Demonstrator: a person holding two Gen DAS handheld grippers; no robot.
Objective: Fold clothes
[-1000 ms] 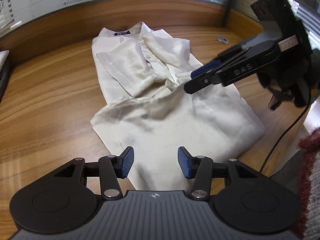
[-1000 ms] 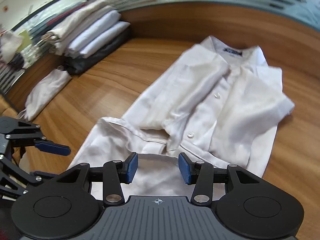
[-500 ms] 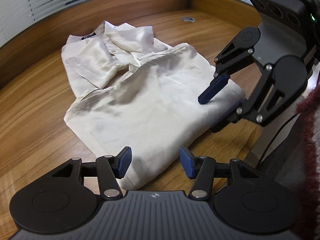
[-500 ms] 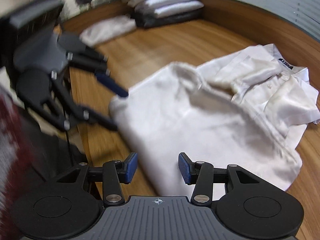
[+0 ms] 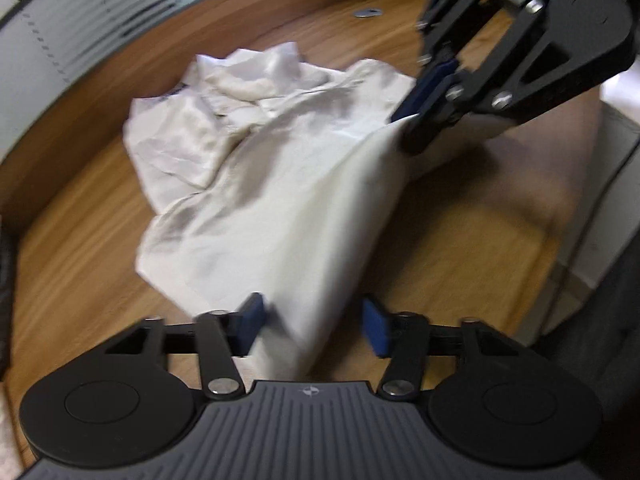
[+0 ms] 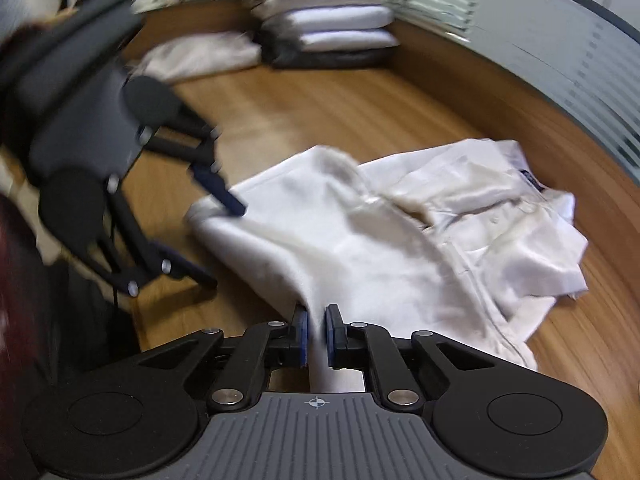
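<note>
A cream button-up shirt (image 5: 280,184) lies crumpled on the wooden table (image 5: 80,260), collar at the far end. My left gripper (image 5: 314,326) straddles the shirt's near corner. Its jaws are closing, cloth lies between the pads, and the right pad still stands clear of the fabric. My right gripper (image 6: 317,332) is closing tight on the shirt's (image 6: 380,240) hem, with a fold of cloth pinched between its blue pads. The left wrist view shows the right gripper (image 5: 404,128) at the upper right, gripping that raised edge. The right wrist view shows the left gripper (image 6: 222,244) over the shirt's other corner.
A stack of folded clothes (image 6: 332,28) and a loose pale garment (image 6: 200,56) sit at the far end of the table (image 6: 320,120). A small metal disc (image 5: 368,12) lies near the back wall. The table's edge drops off at the right. A dark red sleeve (image 6: 12,240) shows at left.
The right gripper has shut on the shirt's hem and pulled it up into a ridge. The left gripper has dropped onto the near corner, its jaws narrowing around the cloth.
</note>
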